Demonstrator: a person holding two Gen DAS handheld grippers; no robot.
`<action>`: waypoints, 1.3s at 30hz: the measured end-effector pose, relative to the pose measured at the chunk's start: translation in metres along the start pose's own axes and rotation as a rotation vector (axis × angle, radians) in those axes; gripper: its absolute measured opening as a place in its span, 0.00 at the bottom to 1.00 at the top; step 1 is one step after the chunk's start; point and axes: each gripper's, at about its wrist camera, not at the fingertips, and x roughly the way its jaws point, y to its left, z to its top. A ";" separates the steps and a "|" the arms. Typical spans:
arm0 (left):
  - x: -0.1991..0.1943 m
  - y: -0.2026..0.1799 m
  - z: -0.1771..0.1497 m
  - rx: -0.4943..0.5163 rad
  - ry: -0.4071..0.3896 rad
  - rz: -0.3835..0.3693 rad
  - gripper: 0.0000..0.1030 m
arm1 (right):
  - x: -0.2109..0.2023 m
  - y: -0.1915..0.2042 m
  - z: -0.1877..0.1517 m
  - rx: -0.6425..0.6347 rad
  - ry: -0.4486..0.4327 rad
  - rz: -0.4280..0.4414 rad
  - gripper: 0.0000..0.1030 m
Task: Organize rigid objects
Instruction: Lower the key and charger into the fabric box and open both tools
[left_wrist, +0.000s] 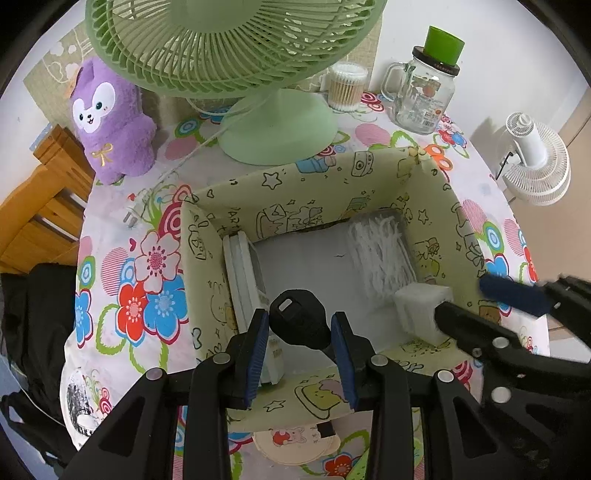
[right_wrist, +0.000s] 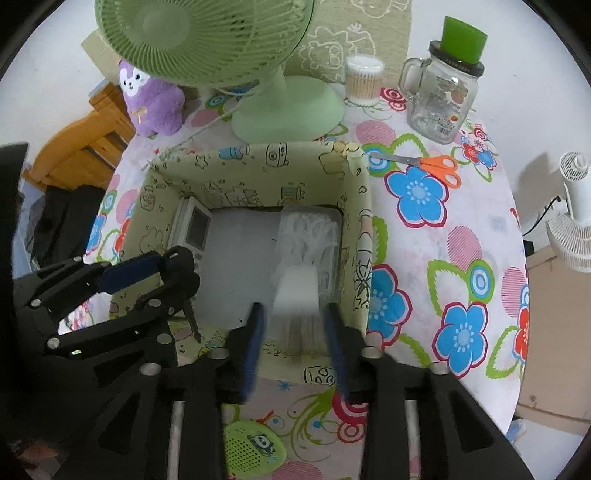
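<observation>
At frame centre the soft-walled storage box (left_wrist: 280, 192) sits open-topped on the flowered tabletop (left_wrist: 122, 236). The left gripper (left_wrist: 299, 350) clamps a black car key (left_wrist: 297, 319) over the near wall; the right gripper (right_wrist: 295, 332) holds a blurred white block (right_wrist: 297, 291) inside, with bare floor between.

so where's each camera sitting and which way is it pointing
Left wrist: on the left hand-held gripper, looking forward and down into the storage box; its fingers flank a black key, and the right hand-held gripper enters from the right.
Right wrist: on the right hand-held gripper, over the box's near right part, its fingers either side of a white block; the left hand-held gripper shows at left.
Shared: box, green fan, glass jar, purple plush.
</observation>
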 end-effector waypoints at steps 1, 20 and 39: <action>0.000 0.001 0.000 -0.002 0.000 -0.002 0.34 | -0.003 -0.002 0.000 0.006 -0.010 0.017 0.49; 0.020 -0.003 0.000 0.003 0.049 -0.026 0.37 | -0.008 -0.013 0.006 0.052 -0.080 -0.034 0.73; -0.017 0.008 -0.011 0.007 -0.017 -0.062 0.91 | -0.002 -0.009 -0.002 0.061 -0.059 -0.028 0.74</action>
